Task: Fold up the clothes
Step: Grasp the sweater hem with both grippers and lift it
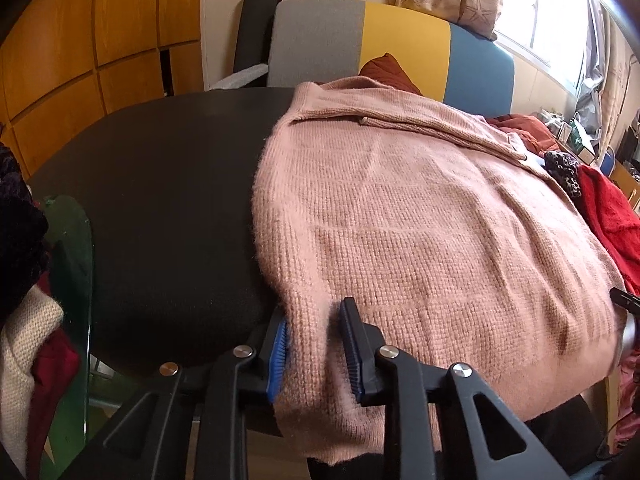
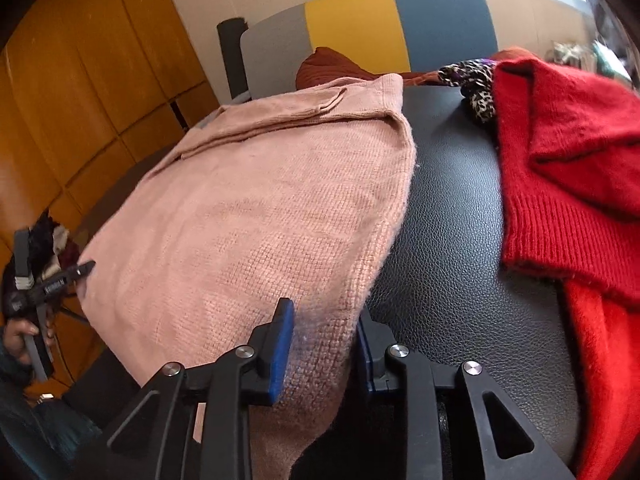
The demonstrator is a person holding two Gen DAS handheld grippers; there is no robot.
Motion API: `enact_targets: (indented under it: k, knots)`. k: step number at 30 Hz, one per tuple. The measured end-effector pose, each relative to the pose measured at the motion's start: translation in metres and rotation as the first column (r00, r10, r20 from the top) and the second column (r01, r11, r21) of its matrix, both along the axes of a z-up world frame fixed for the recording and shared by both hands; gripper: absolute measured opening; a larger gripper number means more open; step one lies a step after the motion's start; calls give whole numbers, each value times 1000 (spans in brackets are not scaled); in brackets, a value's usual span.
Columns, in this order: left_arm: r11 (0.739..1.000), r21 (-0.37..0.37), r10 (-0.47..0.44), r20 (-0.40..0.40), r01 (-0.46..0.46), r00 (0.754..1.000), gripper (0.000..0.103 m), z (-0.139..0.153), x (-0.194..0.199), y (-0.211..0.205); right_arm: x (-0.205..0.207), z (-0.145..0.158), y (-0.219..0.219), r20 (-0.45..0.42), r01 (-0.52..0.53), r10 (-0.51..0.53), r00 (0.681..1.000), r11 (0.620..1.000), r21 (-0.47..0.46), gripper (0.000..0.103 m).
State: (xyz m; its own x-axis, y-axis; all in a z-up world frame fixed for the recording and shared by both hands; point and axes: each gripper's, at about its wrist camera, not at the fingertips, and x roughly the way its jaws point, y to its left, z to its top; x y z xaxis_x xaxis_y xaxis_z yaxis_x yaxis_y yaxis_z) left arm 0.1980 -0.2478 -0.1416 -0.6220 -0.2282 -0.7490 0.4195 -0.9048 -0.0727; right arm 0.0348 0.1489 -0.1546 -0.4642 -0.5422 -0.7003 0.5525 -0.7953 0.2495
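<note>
The pink knit sweater (image 1: 420, 216) lies flat on the black table (image 1: 172, 208), its long axis running from the near edge, where its hem hangs over, away toward the collar end by the striped chair back (image 1: 392, 44); a sleeve is folded across the far part. At the near left corner the left gripper (image 1: 314, 354) has its blue-padded fingers (image 1: 280, 354) narrowed on a bunch of the hem, the knit pinched between them. At the near right corner the right gripper (image 2: 326, 350) likewise clamps the hem narrowly, though its right finger is mostly hidden behind the fabric. The hem's lowest part is cut off by the gripper frames. To the right on the table lies a red sweater (image 2: 568, 184), cut off by the picture's edge, with a leopard-print cloth (image 2: 476, 88) beyond it. A rust-coloured garment (image 1: 390, 70) shows partly behind the collar. Dark and cream clothes (image 1: 24, 280) at the left edge are hard to make out.
</note>
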Motion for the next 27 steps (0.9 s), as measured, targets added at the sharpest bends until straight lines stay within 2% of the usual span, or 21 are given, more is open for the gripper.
enact_targets:
  k: [1,3,5,6,8,12,15,19,24,27]
  knots:
    - [1000,-2,-3,5,3,1000,24,0,0,0,2,1,-2,-6,-4,4,1000,1000,16,29]
    - [1000,-5,-19,15,20,1000,15,1,1,2,5,2,-4,-15,-12,12,1000,999,41,29]
    - [999,-8,-43,25,43,999,8,2,2,4,9,3,-5,-9,-33,34,999,998,55,18]
    - [999,-7,-52,28,52,998,7,3,3,5,11,4,-6,-1,-42,42,999,998,53,15]
    - [997,32,-76,23,75,997,6,6,5,5,16,4,-6,18,-60,59,998,997,45,10]
    - [983,153,-100,-12,101,995,6,12,12,-4,22,4,-4,77,-81,82,994,997,-22,8]
    - [951,280,-114,-80,132,990,6,22,18,-17,21,7,-4,115,-93,103,988,992,-91,8]
    - [906,376,-139,-171,195,975,6,37,19,-27,13,20,-2,129,-104,130,983,976,-190,8]
    - [844,458,-158,-287,280,945,6,56,6,-36,-6,43,-14,117,-128,173,978,939,-318,8]
    - [825,474,-149,-342,307,928,6,68,-16,-44,-24,57,-28,98,-136,185,978,917,-376,8]
